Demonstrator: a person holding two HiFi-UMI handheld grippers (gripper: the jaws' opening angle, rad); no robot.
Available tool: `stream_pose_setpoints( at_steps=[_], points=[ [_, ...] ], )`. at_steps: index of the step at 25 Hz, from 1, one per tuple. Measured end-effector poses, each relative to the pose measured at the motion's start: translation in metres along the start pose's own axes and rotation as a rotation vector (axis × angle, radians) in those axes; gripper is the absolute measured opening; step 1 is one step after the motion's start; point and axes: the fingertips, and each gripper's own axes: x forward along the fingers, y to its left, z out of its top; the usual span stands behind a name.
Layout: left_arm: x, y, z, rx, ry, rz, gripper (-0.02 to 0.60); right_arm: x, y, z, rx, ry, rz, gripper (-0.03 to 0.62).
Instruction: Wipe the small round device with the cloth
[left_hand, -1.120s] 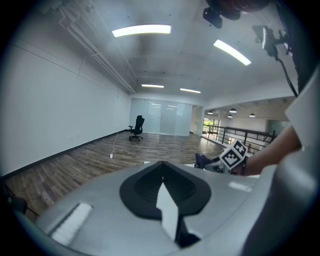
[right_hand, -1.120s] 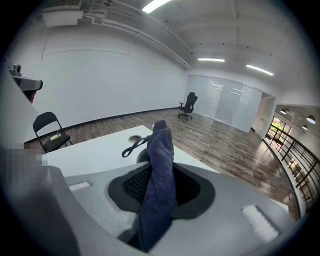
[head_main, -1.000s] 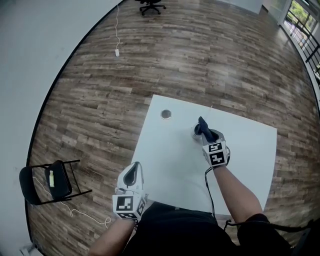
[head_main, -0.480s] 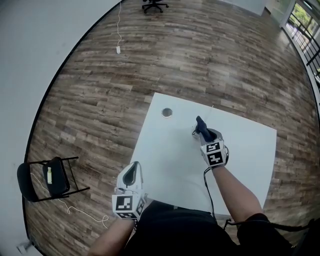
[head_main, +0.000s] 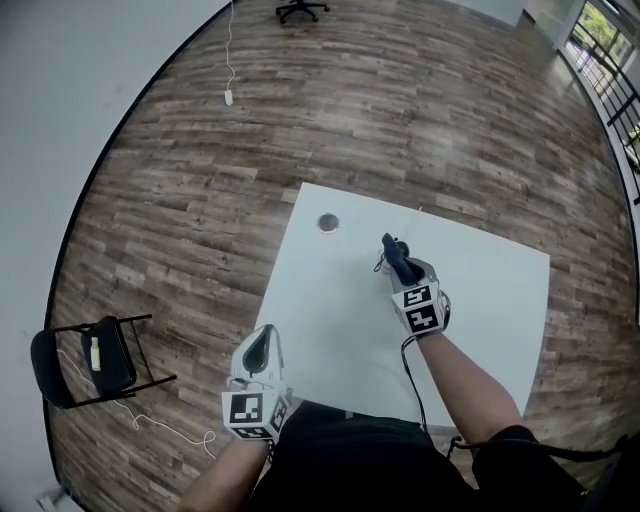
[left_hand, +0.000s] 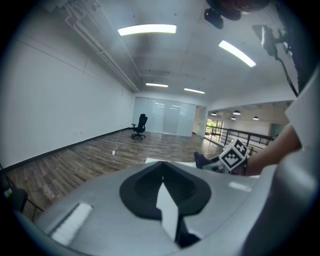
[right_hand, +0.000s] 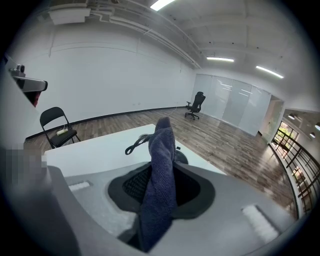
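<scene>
- White surface (head_main: 480, 300) sitting on a wood-plank floor (head_main: 400, 120), nothing fancy.
- Black folding chair (head_main: 95, 360) off to the near left, with a small yellowish thing (head_main: 95, 354) lying on its seat.
- Thin cord (head_main: 170, 430) trailing over the floor just beside that chair.
- Black office chair (head_main: 300, 10) way at the far end.
- White cable (head_main: 229, 97) with a little plug by the left wall (head_main: 60, 120).
- Dark railing (head_main: 600, 90) far right.

No readable txt, nos. or brand names in any view.
Only printed marks: black-and-white square code pattern (head_main: 250, 410) on the white cube of the left gripper (head_main: 262, 345), and a like square code pattern (head_main: 420, 308) on the right gripper (head_main: 400, 270) cube; blocks only, no letters/digits.
</scene>
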Motion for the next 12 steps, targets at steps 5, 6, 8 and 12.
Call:
stream_pose_setpoints(
  at_steps=[5, 6, 8, 12],
  points=[
    [-0.004, -0.003, -0.002, -0.006, 0.011, 0.009, 0.008, 0.006, 0.017, -0.019, -0.012, 0.061, 0.054, 0.104],
    [-0.005, -0.002, -0.003, -0.005, 0.014, 0.011, 0.008, 0.008, 0.02, -0.025, -0.004, 0.074, 0.059, 0.104],
    [-0.007, 0.0, -0.005, -0.003, 0.019, 0.011, 0.008, 0.012, 0.023, -0.036, 0.031, 0.094, 0.063, 0.104],
    [-0.004, 0.019, -0.014, -0.021, 0.029, -0.009, 0.008, 0.021, 0.036, -0.074, 0.16, 0.177, 0.054, 0.104]
  ],
)
